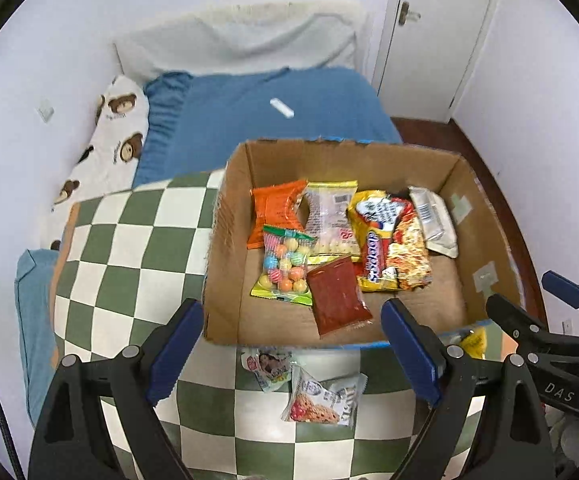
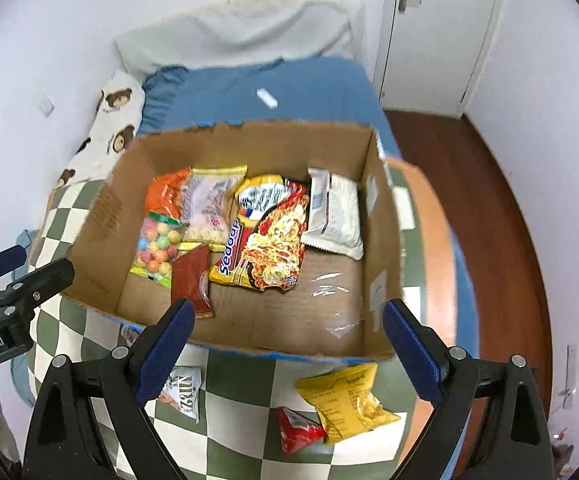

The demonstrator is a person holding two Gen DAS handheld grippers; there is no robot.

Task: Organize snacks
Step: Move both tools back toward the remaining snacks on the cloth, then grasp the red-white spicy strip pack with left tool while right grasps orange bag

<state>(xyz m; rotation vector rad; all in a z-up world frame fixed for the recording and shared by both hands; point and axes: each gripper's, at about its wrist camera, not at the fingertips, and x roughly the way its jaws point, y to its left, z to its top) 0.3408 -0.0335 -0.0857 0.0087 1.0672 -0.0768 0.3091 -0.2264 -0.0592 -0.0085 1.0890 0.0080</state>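
While both grippers hover over the near edge of a cardboard box (image 2: pixel 101 216) set on a green-and-white checked blanket (image 1: pixel 129 240), four snack packets wait outside it on the bed. The left gripper (image 1: pixel 293 344) and the right gripper (image 2: pixel 285 344) each have their jaws wide apart and hold nothing.

Inside the box lie an orange packet (image 1: pixel 273 208), a clear bag of coloured candy balls (image 1: pixel 285 268), a dark red sachet (image 1: pixel 337 296), a noodle packet (image 2: pixel 265 240) and a white wrapper (image 2: pixel 333 216), crowded toward the far left; the near right floor of the box is bare.

Loose on the blanket, just beside the box's near wall, are a yellow pouch (image 2: pixel 345 400) and a small red triangular packet (image 2: pixel 297 428) under the right gripper, and a white cookie packet (image 1: pixel 325 400) with a smaller white sachet (image 1: pixel 267 364) under the left.

All four look light and soft, film wrappers puffed with air, likely slick and ready to crumple or slide under a pinch. The yellow pouch is probably best taken across a flat crimped end seam rather than its bulging middle, where brittle contents could crush. The red packet offers a pointed corner, though it is small and may tip. A gentle, shallow grip seems wise, since the blanket beneath gives way.
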